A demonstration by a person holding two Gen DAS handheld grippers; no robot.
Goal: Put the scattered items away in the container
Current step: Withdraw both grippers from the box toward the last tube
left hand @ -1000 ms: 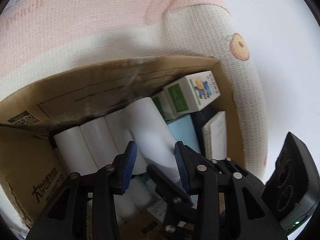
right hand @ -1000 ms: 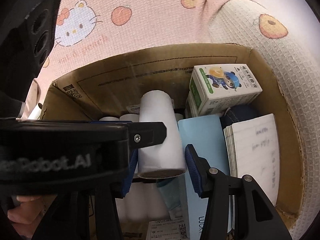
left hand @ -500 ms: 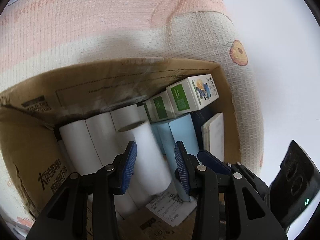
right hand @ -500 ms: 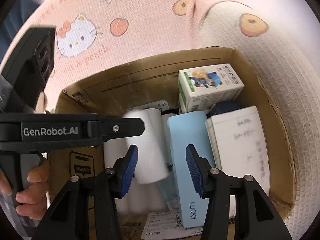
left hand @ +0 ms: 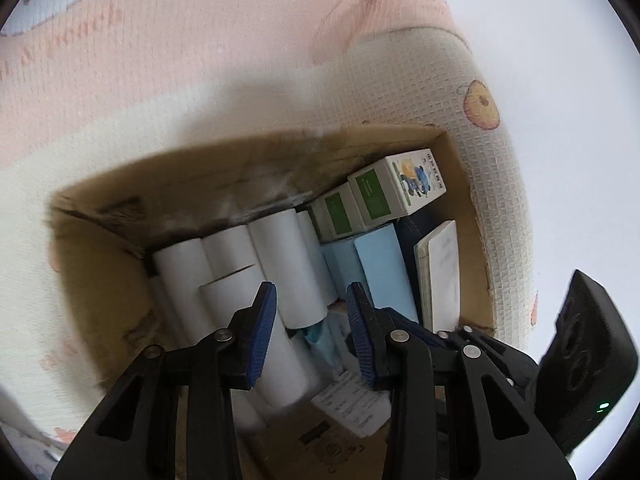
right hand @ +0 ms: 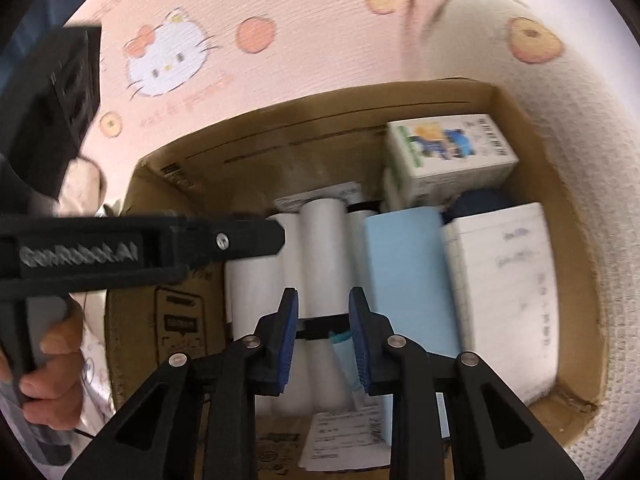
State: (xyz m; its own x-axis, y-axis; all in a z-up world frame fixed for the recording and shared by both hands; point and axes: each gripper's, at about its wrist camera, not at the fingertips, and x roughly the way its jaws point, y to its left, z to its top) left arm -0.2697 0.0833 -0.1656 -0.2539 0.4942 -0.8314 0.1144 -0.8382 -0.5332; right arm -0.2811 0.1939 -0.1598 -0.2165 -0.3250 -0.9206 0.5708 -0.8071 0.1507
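Note:
An open cardboard box (left hand: pixel 96 248) (right hand: pixel 132 304) sits on a pink patterned cloth. Inside lie several white paper rolls (left hand: pixel 280 256) (right hand: pixel 324 248), a light blue box (left hand: pixel 380 264) (right hand: pixel 404 272), green-and-white cartons (left hand: pixel 396 188) (right hand: pixel 448 156) and a white notepad (left hand: pixel 440 272) (right hand: pixel 508 280). My left gripper (left hand: pixel 310 336) is open and empty above the rolls. My right gripper (right hand: pixel 322 336) is open and empty above the rolls too. The left gripper's finger (right hand: pixel 224 240) crosses the right wrist view.
The pink and cream cloth (right hand: pixel 200 52) with cartoon prints covers the surface around the box. A printed paper slip (right hand: pixel 344 440) lies at the box's near end. The person's hand (right hand: pixel 52 368) holds the left gripper's handle.
Both grippers have drawn back and up from the box. The white roll that stood between the jaws now lies among the other rolls. The right jaws have narrowed.

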